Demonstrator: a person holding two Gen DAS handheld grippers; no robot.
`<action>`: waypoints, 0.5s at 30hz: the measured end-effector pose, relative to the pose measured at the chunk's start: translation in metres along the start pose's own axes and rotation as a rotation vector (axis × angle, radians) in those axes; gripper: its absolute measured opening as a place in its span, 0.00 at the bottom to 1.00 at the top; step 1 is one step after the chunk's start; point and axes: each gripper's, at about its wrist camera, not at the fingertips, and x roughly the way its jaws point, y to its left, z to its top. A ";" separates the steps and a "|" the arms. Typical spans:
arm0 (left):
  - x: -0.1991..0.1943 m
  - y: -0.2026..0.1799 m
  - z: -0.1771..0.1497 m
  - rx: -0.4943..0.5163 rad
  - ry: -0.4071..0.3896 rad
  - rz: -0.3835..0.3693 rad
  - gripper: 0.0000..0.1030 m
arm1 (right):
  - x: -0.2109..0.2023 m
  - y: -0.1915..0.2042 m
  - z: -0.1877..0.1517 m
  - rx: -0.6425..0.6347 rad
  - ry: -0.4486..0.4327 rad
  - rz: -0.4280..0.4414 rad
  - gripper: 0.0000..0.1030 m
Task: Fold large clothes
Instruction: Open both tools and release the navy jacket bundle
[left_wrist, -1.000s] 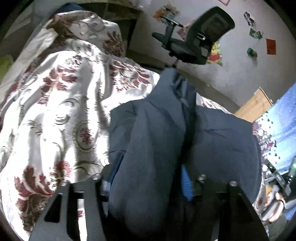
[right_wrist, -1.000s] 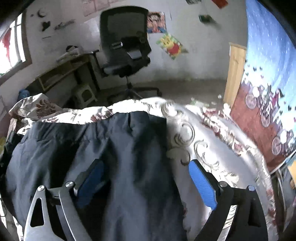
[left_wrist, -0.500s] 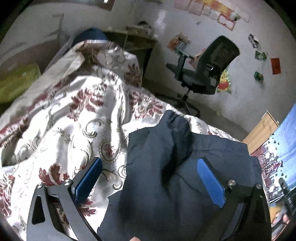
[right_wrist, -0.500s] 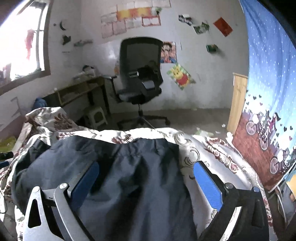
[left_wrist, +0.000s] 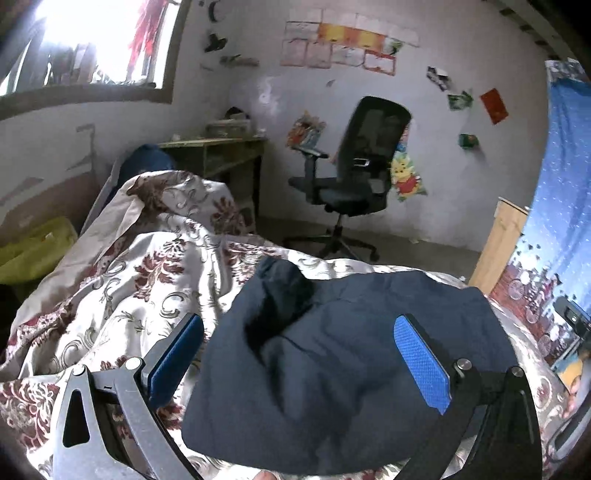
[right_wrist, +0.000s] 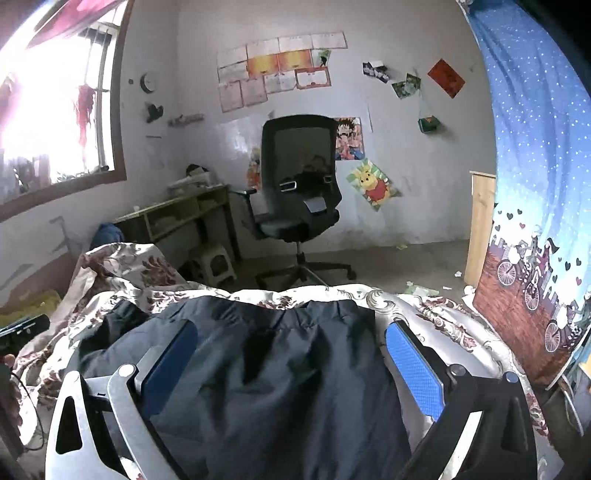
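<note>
Jaws of both the left gripper (left_wrist: 295, 354) and right gripper (right_wrist: 291, 358) released, having just opened; dark garment (left_wrist: 351, 350) lies free on the bed (left_wrist: 129, 280), fold laid.

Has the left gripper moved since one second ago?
Yes. The left gripper has risen and drawn back from the dark garment: the office chair now sits lower in its view. Its jaws have just been opening; nothing is held.
</note>
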 end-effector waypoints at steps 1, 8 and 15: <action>-0.005 -0.004 -0.002 0.008 -0.003 -0.008 0.98 | -0.004 0.001 0.000 -0.004 -0.006 -0.001 1.00; -0.036 -0.019 -0.011 0.029 -0.054 -0.034 0.98 | -0.040 0.019 -0.003 -0.055 -0.055 0.015 1.00; -0.063 -0.025 -0.022 0.033 -0.085 -0.040 0.98 | -0.073 0.037 -0.011 -0.080 -0.092 0.044 1.00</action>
